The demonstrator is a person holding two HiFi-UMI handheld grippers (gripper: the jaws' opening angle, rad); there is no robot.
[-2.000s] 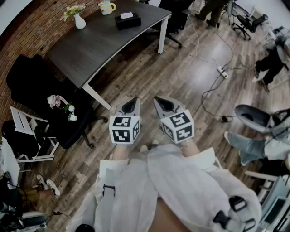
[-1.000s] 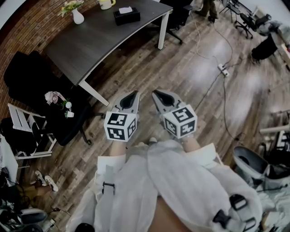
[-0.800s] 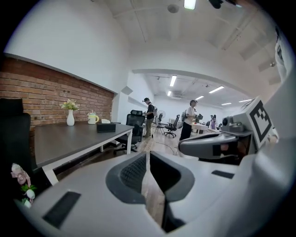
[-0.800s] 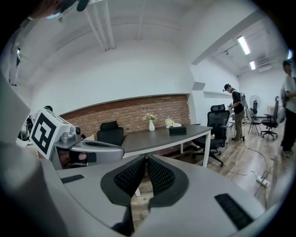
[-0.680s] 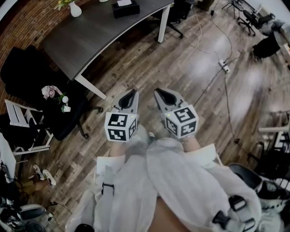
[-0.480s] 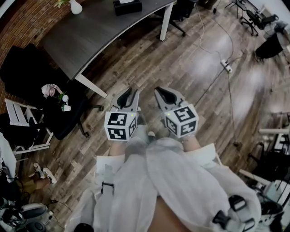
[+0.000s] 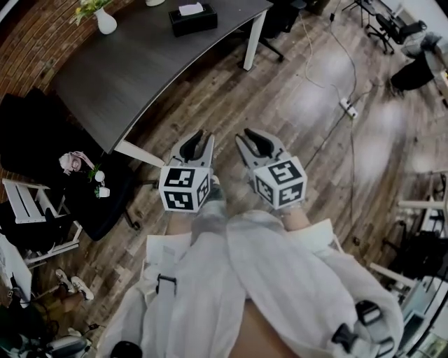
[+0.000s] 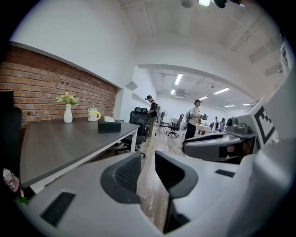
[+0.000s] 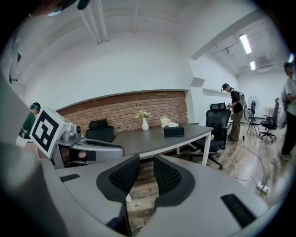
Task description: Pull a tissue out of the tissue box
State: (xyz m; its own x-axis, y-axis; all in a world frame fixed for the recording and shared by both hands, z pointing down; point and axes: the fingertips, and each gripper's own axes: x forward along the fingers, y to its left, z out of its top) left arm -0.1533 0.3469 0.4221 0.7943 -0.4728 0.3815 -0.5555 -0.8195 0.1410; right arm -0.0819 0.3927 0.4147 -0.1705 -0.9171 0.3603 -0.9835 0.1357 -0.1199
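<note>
The black tissue box (image 7: pixel 192 19), with a white tissue sticking out of its top, stands on the far end of the dark grey table (image 7: pixel 133 70). I hold both grippers side by side over the wooden floor, well short of the table. My left gripper (image 7: pixel 198 142) is open and empty. My right gripper (image 7: pixel 257 142) has just been opening; nothing is between its pads. The left gripper view looks between that left gripper (image 8: pixel 147 171) at the tissue box (image 8: pixel 109 126) far along the table. In the right gripper view, the right gripper (image 9: pixel 146 178) frames the tissue box (image 9: pixel 174 131) in the distance.
A white vase (image 7: pixel 105 22) with flowers and a mug (image 8: pixel 94 115) stand near the box. A black chair (image 7: pixel 98 203) and a white rack (image 7: pixel 28 210) lie at the left. A power strip (image 7: pixel 346 106) with cables crosses the floor. Office chairs (image 8: pixel 138 121) and people stand beyond the table.
Both grippers have moved forward towards the table, which now sits nearer in the head view. Both pairs of jaws, shut before, now stand apart.
</note>
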